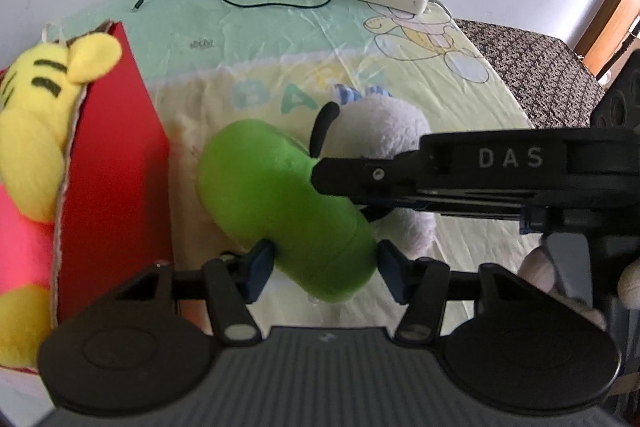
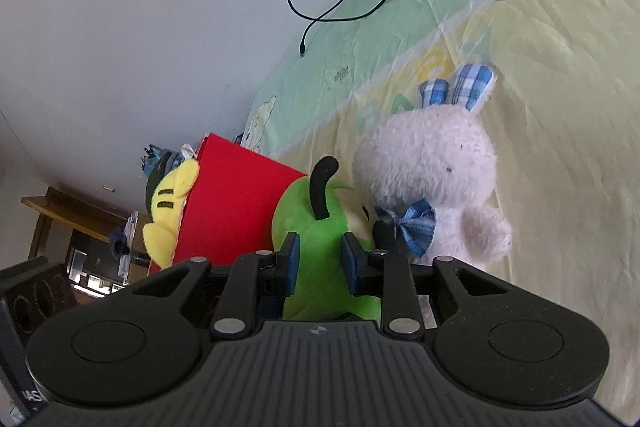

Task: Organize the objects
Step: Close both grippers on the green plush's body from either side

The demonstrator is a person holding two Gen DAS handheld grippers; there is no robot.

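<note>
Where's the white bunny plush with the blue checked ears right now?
The white bunny plush with blue checked ears lies on the pale yellow cartoon bedsheet, right of centre in the right wrist view, touching the green plush toy.

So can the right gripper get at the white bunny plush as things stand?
Probably not yet: the right gripper is shut on the green plush, which the left gripper also clamps; the white bunny plush lies just beside it.

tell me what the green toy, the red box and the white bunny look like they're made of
Green toy: soft plush, smooth short pile; it dents where pads press it.
Red box: probably cardboard with a matte red face; a pale raw edge shows along the top.
White bunny: fluffy, long-pile plush, with checked woven-cloth ears and a blue fabric bow.
</note>
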